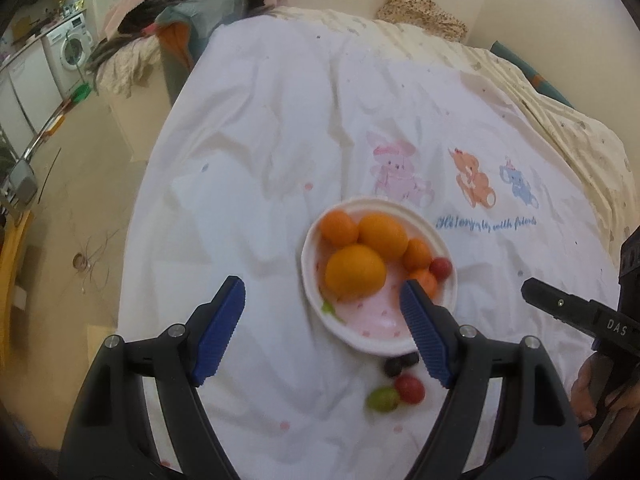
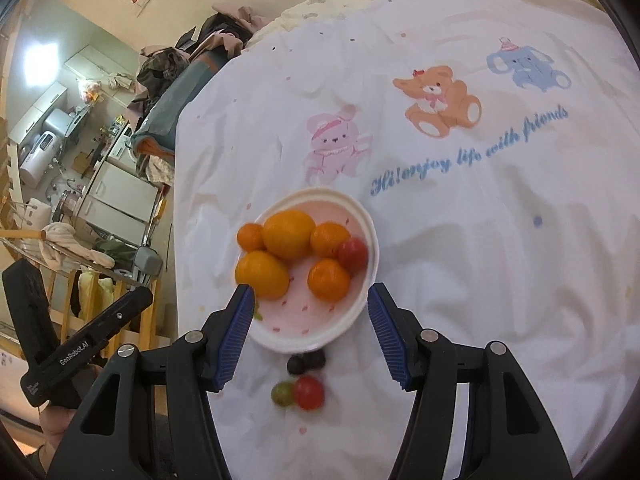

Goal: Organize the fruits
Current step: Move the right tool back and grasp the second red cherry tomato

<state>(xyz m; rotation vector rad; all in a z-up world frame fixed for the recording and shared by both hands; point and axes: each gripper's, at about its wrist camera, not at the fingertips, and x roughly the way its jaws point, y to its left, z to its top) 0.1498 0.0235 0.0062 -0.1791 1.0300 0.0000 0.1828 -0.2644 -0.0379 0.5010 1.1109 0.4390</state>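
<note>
White bed sheet [image 2: 480, 260], bowl [image 2: 370, 240] already full of oranges [image 2: 289, 233]. Three fruits left just outside it: dark grape [image 2: 306, 361], green grape [image 2: 282, 393], tomato [image 2: 309, 392]. Both claws [image 1: 324, 332] [image 2: 311, 336] gaping, empty. Next I'd guess: drop onto the tomato.

I see a white bowl [image 2: 362, 216] with a pink speckled inside sitting upright on the bed. It holds five orange citrus fruits [image 2: 289, 233] of mixed sizes, clustered and touching, plus one red tomato [image 2: 353, 255] against the rim. Outside the bowl, just beside its near edge, lie a dark grape [image 2: 306, 361], a second red tomato [image 2: 308, 392] and a green grape [image 2: 282, 393]; these last two touch each other.
</note>
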